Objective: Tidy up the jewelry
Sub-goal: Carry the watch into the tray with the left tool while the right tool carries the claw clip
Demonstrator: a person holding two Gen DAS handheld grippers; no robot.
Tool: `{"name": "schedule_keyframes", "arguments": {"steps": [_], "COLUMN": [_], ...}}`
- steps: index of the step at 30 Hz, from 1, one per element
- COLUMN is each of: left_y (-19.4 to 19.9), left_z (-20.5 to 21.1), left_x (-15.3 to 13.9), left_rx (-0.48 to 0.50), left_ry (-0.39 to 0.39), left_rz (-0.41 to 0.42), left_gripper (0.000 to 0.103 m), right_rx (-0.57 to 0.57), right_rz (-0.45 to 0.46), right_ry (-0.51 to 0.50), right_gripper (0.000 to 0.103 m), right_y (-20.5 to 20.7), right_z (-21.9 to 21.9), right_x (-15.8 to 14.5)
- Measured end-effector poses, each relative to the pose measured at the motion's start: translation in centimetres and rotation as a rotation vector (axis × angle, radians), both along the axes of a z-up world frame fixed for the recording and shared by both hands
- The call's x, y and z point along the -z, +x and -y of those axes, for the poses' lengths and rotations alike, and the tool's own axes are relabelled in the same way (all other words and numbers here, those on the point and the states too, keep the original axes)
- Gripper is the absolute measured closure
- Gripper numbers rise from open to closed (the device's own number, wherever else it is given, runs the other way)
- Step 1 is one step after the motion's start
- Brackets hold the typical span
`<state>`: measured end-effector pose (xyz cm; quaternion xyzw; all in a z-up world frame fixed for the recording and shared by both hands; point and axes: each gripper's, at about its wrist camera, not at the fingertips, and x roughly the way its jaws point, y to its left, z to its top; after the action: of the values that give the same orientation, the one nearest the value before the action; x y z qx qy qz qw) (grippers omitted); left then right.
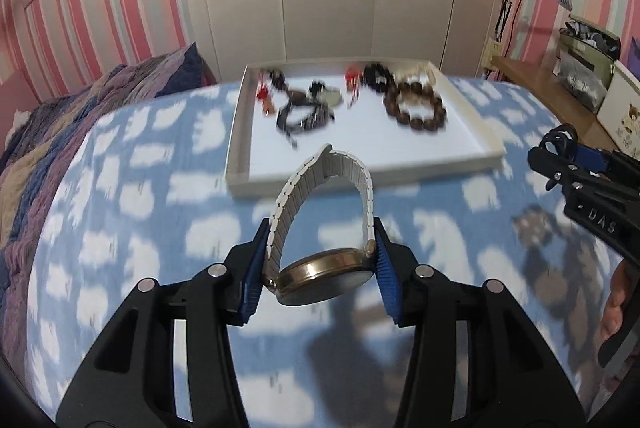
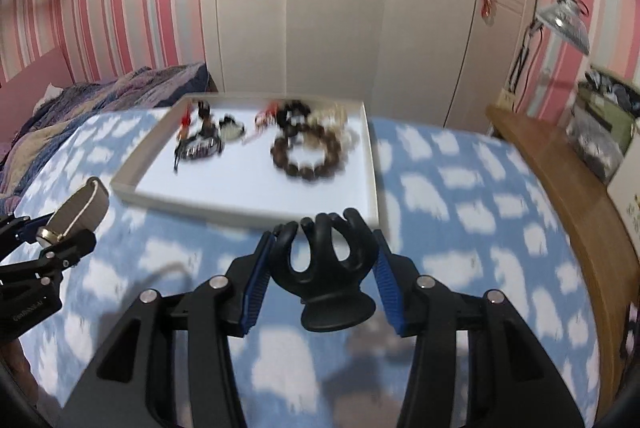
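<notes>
While the left gripper (image 1: 320, 270) pinches the watch (image 1: 324, 240) above the bed (image 1: 120, 228), the right gripper (image 2: 322, 268) clamps a stand (image 2: 326, 268); the watch's round case could slip sideways, dropping short of the tray (image 1: 472, 132).

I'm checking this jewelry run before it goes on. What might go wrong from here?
The left gripper pinches the watch only at its case edges, with the band arching free, so it might twist out. The right gripper holds the black hand-shaped stand aloft; it could tip when set on the soft blanket by the tray.
</notes>
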<state>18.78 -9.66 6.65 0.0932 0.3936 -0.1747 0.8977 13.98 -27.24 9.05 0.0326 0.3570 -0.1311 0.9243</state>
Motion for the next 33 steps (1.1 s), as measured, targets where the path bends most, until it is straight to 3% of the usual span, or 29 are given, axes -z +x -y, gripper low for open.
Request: {"name": "schedule_keyframes", "arguments": {"steps": [10, 16, 26, 33], "left_y": [8.3, 10.6, 12.2, 12.3], "left_z": [4.2, 5.4, 5.4, 5.7], "left_x": [-2.1, 2.0, 5.9, 6.7], "left_rx": [0.004, -0.011, -0.013, -0.017], "left_ry": [-0.091, -0.055, -0.010, 0.015], "left_rz": [-0.022, -0.075, -0.119, -0.112], "left_gripper": [0.056, 0.056, 0.056, 0.056], "right_rx": [0.036, 0.102, 0.084, 0.080], "right_rz": [-0.001, -0.021, -0.109, -0.113], "right_ry": [0.025, 0.107, 0.051, 0.032], "right_gripper": [0.054, 0.054, 0.054, 0.054], "right_y": [8.7, 11.2, 12.6, 12.6], "right_z": [1.0, 2.3, 1.9, 1.7], "right_x": [-0.6, 2.4, 6.9, 7.1]}}
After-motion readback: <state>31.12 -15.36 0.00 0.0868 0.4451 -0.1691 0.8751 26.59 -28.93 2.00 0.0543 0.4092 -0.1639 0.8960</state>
